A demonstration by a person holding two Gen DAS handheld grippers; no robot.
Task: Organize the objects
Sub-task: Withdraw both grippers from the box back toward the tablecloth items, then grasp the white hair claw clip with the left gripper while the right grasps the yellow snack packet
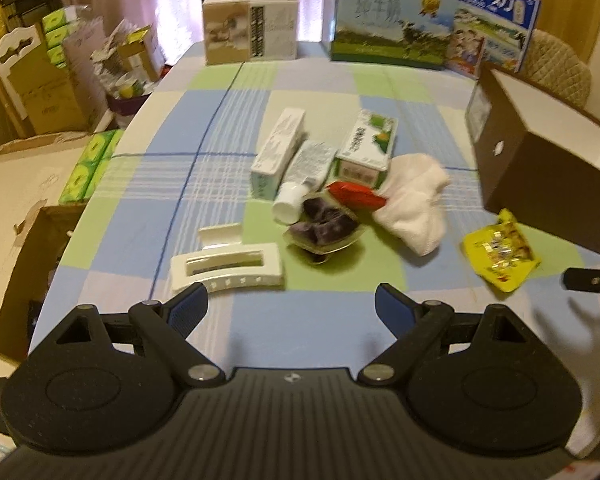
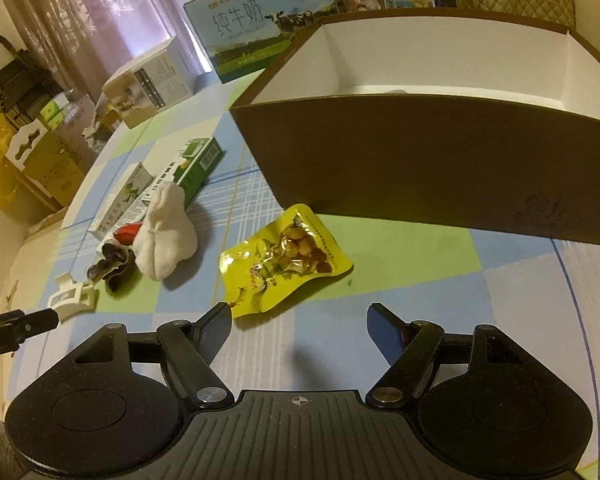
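Checked tablecloth [image 2: 420, 280], yellow snack packet [image 2: 286, 258] flat, long axis diagonal toward brown box [image 2: 440, 160]; both claws wide, empty.

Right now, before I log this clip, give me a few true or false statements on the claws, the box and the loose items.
1. Both the left claw and right claw are open and hold nothing. True.
2. The yellow snack packet lies inside the brown box. False: it lies on the tablecloth in front of the box.
3. The white cloth lies next to the red packet. True.
4. The white hair clip is gripped by the left claw. False: it lies on the table, ungripped.
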